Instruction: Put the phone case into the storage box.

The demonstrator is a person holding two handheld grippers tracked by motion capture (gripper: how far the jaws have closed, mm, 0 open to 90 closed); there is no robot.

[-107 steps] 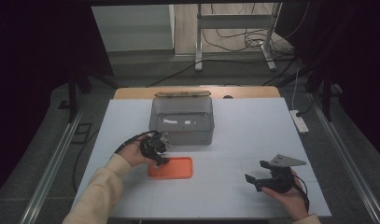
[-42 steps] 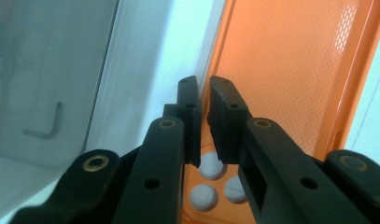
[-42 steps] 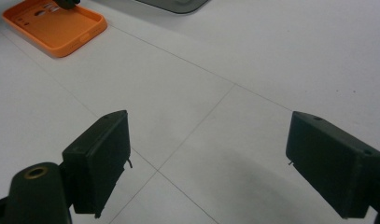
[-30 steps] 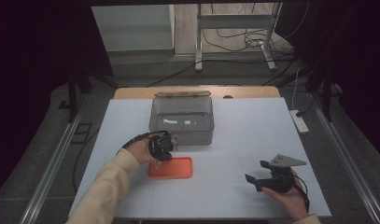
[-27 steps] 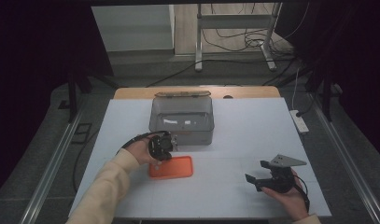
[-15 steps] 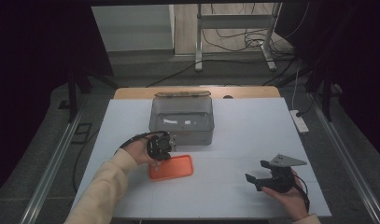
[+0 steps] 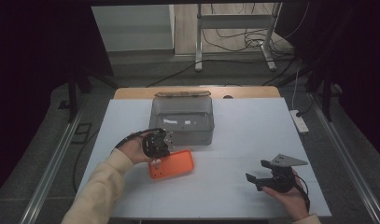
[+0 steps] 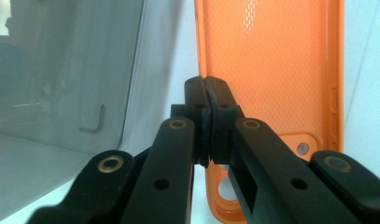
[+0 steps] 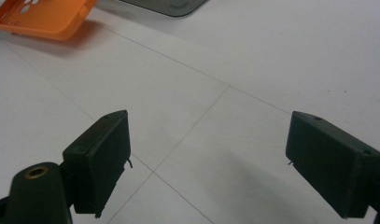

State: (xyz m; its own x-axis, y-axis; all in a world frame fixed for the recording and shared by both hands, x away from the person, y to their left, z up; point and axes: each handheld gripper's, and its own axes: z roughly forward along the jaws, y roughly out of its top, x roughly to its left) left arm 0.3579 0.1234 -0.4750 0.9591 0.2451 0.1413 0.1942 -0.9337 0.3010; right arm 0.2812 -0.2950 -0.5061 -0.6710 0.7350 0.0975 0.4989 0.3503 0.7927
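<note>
- The left tool (image 8: 206,100) has its two jaws pressed together on the edge of the orange phone case (image 8: 271,70); in the left gripper view the case's thin side wall runs into the seam between the pads, so I judge it clamped on that edge.
- What has just changed: a few seconds ago the case lay flat and square on the white table (image 7: 253,186); now, in the high view, the orange phone case (image 7: 171,164) sits skewed, its far right corner swung up toward the box. The left tool (image 7: 156,143) has moved little meanwhile.
- What that means: the grip has probably taken, and the case answers to the hand. I judge the pick-up as begun, with the lift and carry yet to come.
- The case lies just in front of the clear plastic box (image 7: 183,120), near its front wall, and extends away from the left tool's tips. The cut-outs at its end lie close to the jaws.
- Inside the box a small hex key (image 8: 96,122) lies on the floor, seen through the wall.
- The right tool (image 9: 206,163) stands with jaws wide apart over bare table, holding nothing; in the high view the right tool (image 7: 267,179) rests well apart from the case, at the near right.
</note>
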